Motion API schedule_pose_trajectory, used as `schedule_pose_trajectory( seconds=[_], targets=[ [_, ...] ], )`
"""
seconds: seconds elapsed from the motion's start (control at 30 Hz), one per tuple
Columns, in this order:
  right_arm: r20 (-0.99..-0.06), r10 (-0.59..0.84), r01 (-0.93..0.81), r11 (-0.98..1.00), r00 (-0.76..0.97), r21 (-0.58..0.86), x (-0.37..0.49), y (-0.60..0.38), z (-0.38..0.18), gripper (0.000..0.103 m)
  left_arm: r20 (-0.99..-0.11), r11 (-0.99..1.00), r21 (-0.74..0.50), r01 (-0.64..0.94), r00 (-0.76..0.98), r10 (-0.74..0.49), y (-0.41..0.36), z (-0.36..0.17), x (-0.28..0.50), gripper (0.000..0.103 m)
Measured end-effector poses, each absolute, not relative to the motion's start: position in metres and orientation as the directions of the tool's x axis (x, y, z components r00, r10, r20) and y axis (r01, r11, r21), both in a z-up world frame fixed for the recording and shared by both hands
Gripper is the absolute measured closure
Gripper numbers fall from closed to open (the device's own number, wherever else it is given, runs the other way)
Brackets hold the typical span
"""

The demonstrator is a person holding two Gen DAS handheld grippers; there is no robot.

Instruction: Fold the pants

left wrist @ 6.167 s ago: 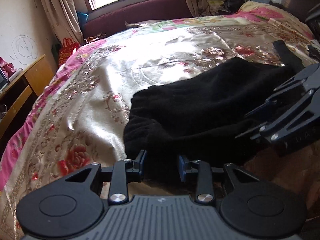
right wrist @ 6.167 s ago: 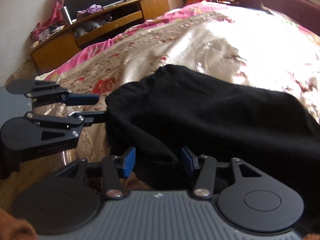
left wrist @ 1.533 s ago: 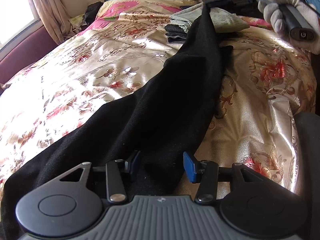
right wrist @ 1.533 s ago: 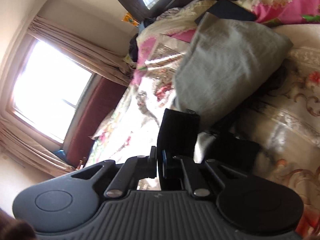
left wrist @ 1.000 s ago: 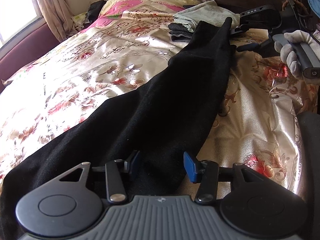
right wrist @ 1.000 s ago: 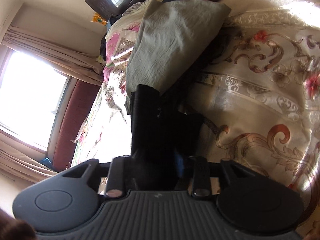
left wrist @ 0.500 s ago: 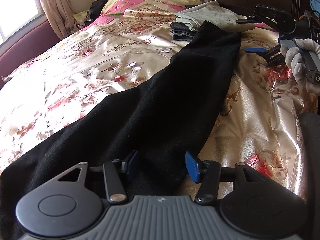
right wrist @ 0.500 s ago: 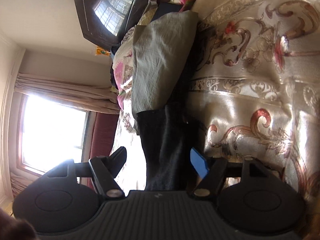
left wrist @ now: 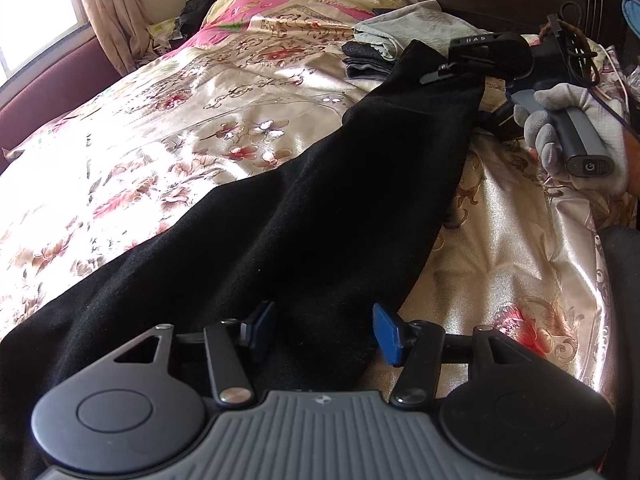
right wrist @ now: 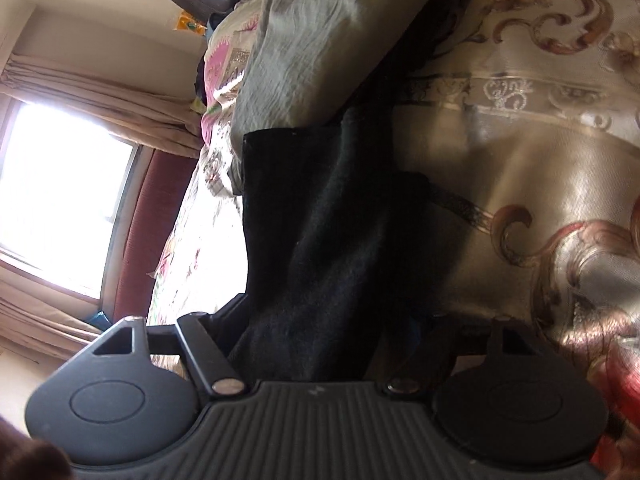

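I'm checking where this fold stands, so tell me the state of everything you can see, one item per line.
Black pants: stretched out long across the bedspread, not yet folded.
Left claw: jaws opening, pants fabric between them.
Right claw: jaws closing around the pants' far end.
Gloved hand: wrapped around the right claw's handle.
Grey-green garment: lying crumpled near the headboard.
Floral bedspread: spread over the bed.

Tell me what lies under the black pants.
The black pants lie stretched on the floral gold bedspread. Their far cuff reaches folded grey clothes. Whatever is directly beneath the fabric is covered.
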State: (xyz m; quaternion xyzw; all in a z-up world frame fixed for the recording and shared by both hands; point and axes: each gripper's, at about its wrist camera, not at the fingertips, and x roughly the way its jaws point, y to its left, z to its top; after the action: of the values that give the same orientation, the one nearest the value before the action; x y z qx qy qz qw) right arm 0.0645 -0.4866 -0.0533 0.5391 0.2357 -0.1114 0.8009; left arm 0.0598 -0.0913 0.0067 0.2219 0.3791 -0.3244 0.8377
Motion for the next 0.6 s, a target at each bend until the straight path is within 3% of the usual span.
schedule_pose_trajectory(
  seconds=[0.03,0.07,0.17,0.27,0.33,0.4,0.47,0.5,0.6],
  targets=[
    [-0.499,0.072,0.440,0.377,0.864,0.815,0.064,-0.488,-0.057,0.085,-0.779,0.690,0.128,0.712,0.503,-0.374,-0.091,0.007,0.060,0.035],
    [-0.505,0.084,0.450,0.347,0.859,0.823,0.062,-0.491,-0.062,0.091,-0.780,0.689,0.133,0.713,0.504,-0.371,-0.092,0.008,0.059,0.035],
    [-0.432,0.117,0.399,0.227,0.894,0.888,0.043,-0.493,-0.056,0.094,-0.770,0.686,0.154,0.711,0.521,-0.368,-0.092,0.012,0.057,0.035],
    [-0.317,0.124,0.258,0.349,0.940,0.901,0.013,-0.477,0.001,0.094,-0.750,0.680,0.173,0.713,0.543,-0.378,-0.091,0.017,0.052,0.035],
    [-0.297,0.110,0.210,0.484,0.949,0.850,-0.008,-0.463,0.031,0.095,-0.751,0.667,0.179,0.723,0.538,-0.382,-0.095,0.015,0.049,0.035],
    [-0.386,0.075,0.283,0.554,0.920,0.783,-0.019,-0.462,0.024,0.095,-0.771,0.658,0.153,0.738,0.506,-0.388,-0.100,0.008,0.048,0.035],
    [-0.574,0.079,0.476,0.473,0.815,0.741,-0.017,-0.479,-0.012,0.094,-0.781,0.653,0.135,0.745,0.485,-0.392,-0.102,0.001,0.047,0.035],
    [-0.593,0.100,0.506,0.420,0.799,0.754,-0.020,-0.483,-0.023,0.094,-0.780,0.650,0.146,0.746,0.492,-0.388,-0.103,0.000,0.044,0.035],
    [-0.522,0.066,0.434,0.472,0.851,0.767,-0.024,-0.475,-0.006,0.095,-0.778,0.647,0.137,0.750,0.485,-0.399,-0.102,0.004,0.042,0.035]
  ],
)
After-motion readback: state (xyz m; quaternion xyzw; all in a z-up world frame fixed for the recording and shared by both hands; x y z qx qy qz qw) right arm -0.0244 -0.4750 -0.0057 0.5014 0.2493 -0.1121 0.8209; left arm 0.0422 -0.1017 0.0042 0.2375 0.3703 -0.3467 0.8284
